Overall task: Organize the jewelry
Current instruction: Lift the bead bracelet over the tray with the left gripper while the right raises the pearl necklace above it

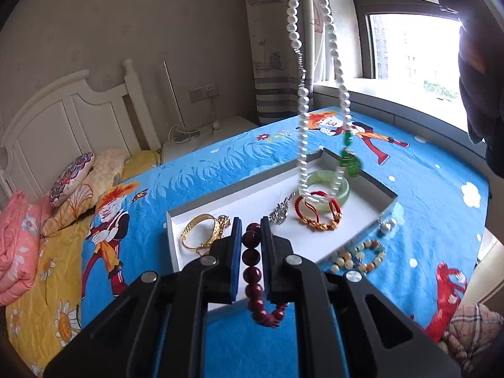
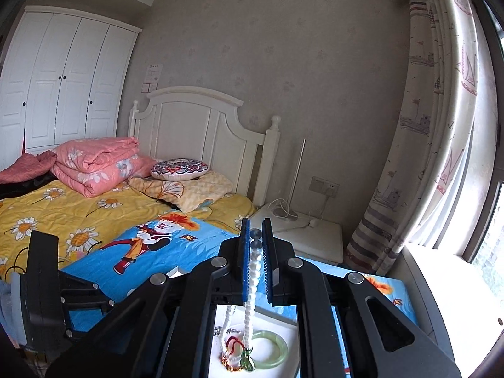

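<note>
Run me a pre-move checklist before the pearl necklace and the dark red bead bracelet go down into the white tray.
1. Right hand-held gripper shut on the pearl necklace: ok.
2. Left hand-held gripper shut on the dark red bead bracelet: ok.
3. Necklace hanging over the white tray: ok.
4. Landing spot free: not ok, jade bangle and red cord bracelet lie under it.
5. Green pendant free of tangles: cannot tell.
</note>
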Motion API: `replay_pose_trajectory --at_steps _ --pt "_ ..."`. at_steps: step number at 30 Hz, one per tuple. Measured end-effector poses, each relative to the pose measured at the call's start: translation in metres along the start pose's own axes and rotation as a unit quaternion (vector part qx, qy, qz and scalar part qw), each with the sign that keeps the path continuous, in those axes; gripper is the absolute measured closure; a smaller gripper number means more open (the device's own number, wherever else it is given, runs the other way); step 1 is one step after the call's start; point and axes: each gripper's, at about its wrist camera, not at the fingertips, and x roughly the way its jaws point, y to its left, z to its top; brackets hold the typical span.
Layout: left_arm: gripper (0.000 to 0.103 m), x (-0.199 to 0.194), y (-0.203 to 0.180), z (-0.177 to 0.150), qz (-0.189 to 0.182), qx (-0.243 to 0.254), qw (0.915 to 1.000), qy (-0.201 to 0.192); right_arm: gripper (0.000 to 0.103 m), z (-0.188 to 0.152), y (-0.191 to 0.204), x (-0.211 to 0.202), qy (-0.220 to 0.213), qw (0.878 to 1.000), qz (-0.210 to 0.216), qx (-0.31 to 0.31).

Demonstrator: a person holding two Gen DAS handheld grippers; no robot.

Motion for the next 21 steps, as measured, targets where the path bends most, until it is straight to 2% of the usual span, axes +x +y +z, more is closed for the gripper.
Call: replay_pose_trajectory --at_steps 9,13,21 --pt "0.092 0.005 0.009 0.025 0.001 -0.01 0.9998 -0.015 0.093 0.012 0.008 0.033 0.011 1.0 0.005 0.003" --pt "0.092 0.012 0.013 0.034 0.0 -0.017 0.9997 -0.018 0.093 0.011 0.01 0.057 0.031 0.999 0.024 0.014" --pt "0.092 0.058 0.011 0.011 -0.017 -0.04 0.9985 0.034 0.093 0.002 0.035 0.084 0.058 0.997 0.056 0.01"
